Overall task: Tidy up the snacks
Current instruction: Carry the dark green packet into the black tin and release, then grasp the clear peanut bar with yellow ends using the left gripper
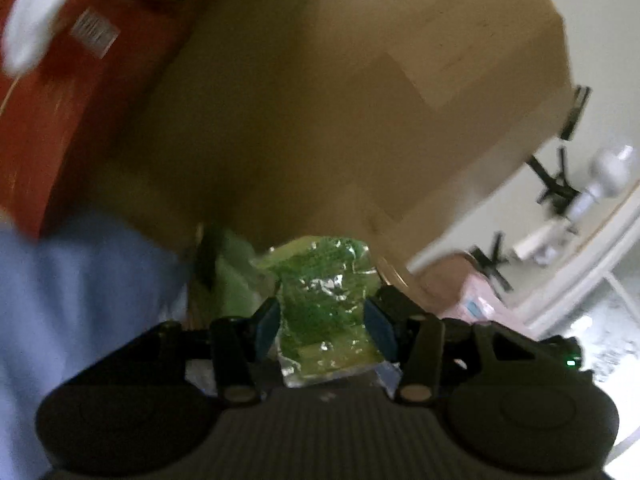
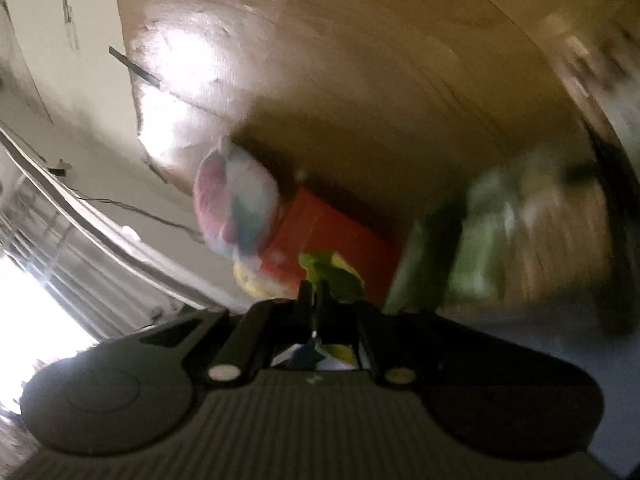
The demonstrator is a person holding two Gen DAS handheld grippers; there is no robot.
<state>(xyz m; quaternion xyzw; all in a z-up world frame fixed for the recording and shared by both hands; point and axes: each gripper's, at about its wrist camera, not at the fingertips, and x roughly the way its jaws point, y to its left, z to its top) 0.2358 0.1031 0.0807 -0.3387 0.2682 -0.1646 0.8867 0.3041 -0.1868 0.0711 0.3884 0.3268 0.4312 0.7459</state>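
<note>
Left tongs [image 1: 324, 320] clamp green foil pack [image 1: 320, 304] mid-body, above bench [image 1: 320, 100]. Right tongs [image 2: 316, 296] clenched on thin green wrapper [image 2: 332, 270]. Both prob light, crinkly, slippery; grip flat middle, w/o crushing.

No text can be read in either view. The only label in sight is a white sticker [image 1: 94, 36] on the red box [image 1: 60, 120], far left in the left wrist view; its print is smeared by motion blur into grey strokes. The green packet [image 1: 326, 304] shows only shiny foil and green pattern, with no legible brand or number.
</note>
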